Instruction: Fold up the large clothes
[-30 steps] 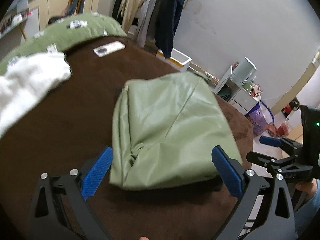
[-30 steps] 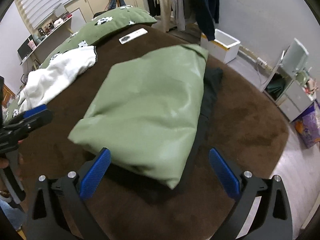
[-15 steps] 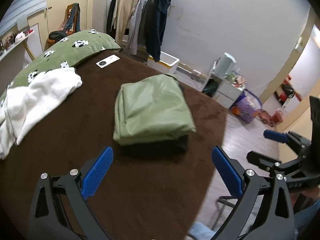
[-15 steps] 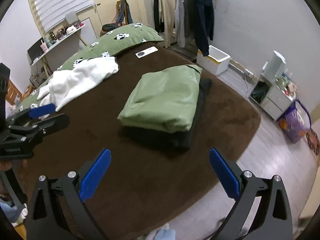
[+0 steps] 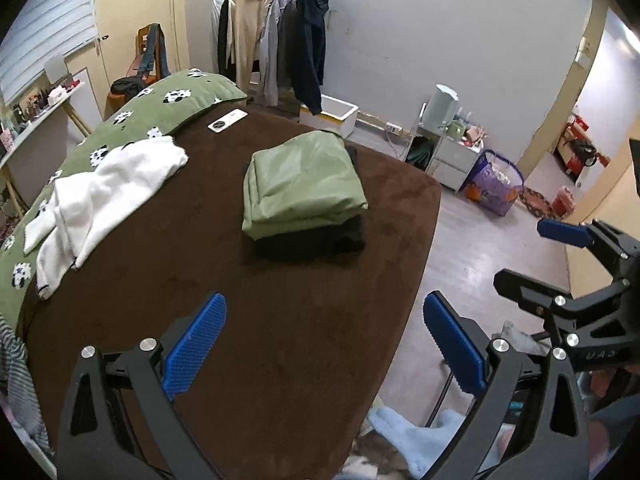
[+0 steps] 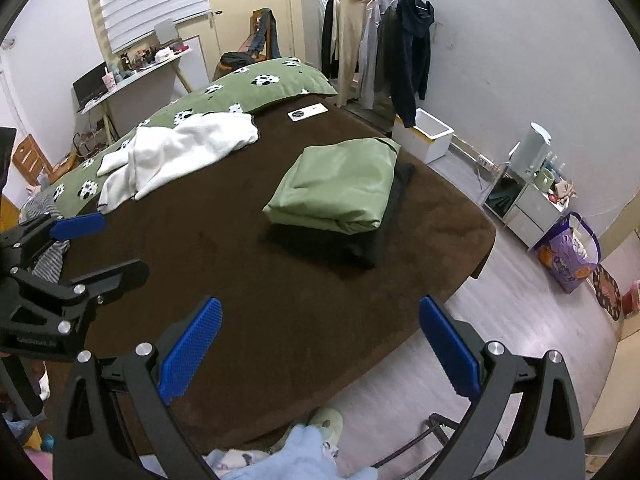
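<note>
A folded green garment [image 5: 300, 184] lies on top of a folded black garment [image 5: 316, 240] on the brown bed cover [image 5: 240, 320]. The stack also shows in the right wrist view, green [image 6: 340, 184] on black [image 6: 360, 246]. My left gripper [image 5: 324, 340] is open and empty, well back from the stack near the bed's front edge. My right gripper [image 6: 316, 344] is open and empty, also well back. Each gripper shows in the other's view, the right one [image 5: 560, 256] at the right, the left one [image 6: 80, 248] at the left.
A white garment [image 5: 104, 196] lies unfolded on the bed's left side, partly on a green cow-print cover [image 5: 160, 108]. A white remote [image 5: 227, 121] lies at the far edge. A clothes rack [image 5: 276, 40], a white box [image 5: 332, 114] and a purple bag [image 5: 494, 188] stand on the floor beyond.
Both grippers have pulled far back and up from the green garment, which was right between the fingers a second ago. The folded stack stays in place.
</note>
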